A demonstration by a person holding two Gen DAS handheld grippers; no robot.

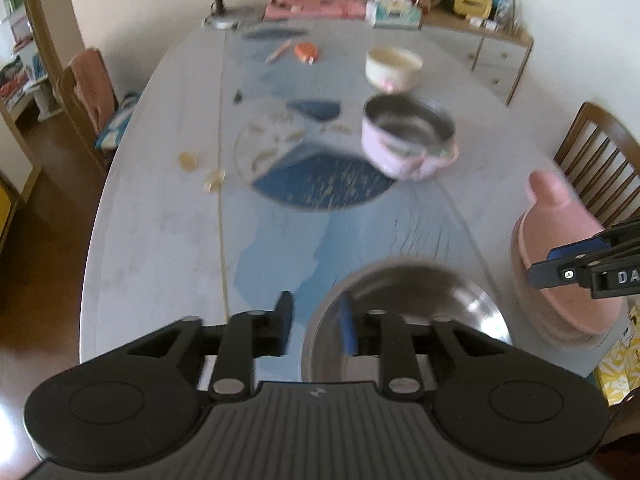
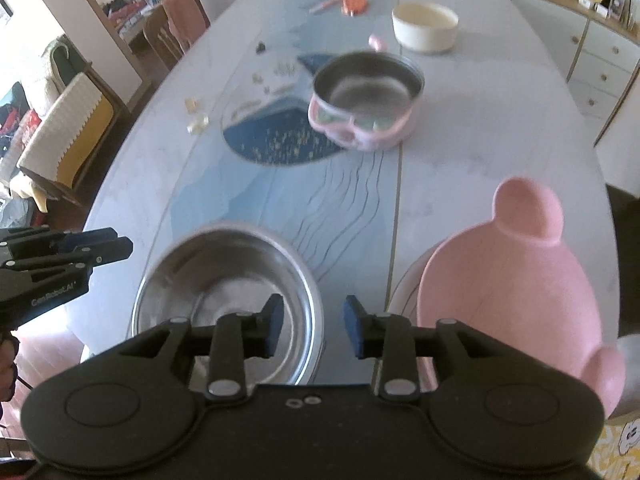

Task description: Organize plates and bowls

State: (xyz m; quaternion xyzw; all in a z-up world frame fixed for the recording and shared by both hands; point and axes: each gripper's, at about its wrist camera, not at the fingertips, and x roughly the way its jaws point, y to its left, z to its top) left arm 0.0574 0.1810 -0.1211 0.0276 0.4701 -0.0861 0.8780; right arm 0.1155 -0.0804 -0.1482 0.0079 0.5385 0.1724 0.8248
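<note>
Steel bowl (image 1: 432, 308) sits on the table (image 1: 160, 220) right under the left gripper (image 1: 316, 322), jaws parted with nothing between them. Pink plate (image 1: 560, 264) is just right of it, pink-sided bowl (image 1: 408, 136) farther back. Right view: right gripper (image 2: 314, 326) also spread and empty, steel bowl (image 2: 224, 276) below-left, pink plate (image 2: 508, 280) beside it, cream bowl (image 2: 425, 26) well beyond.

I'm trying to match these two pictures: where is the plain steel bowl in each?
Left wrist view: steel bowl at bottom centre-right, partly behind the left hand-held gripper.
Right wrist view: steel bowl at lower left of centre.
Shared landmark: the pink eared plate sits to its right in both.
</note>
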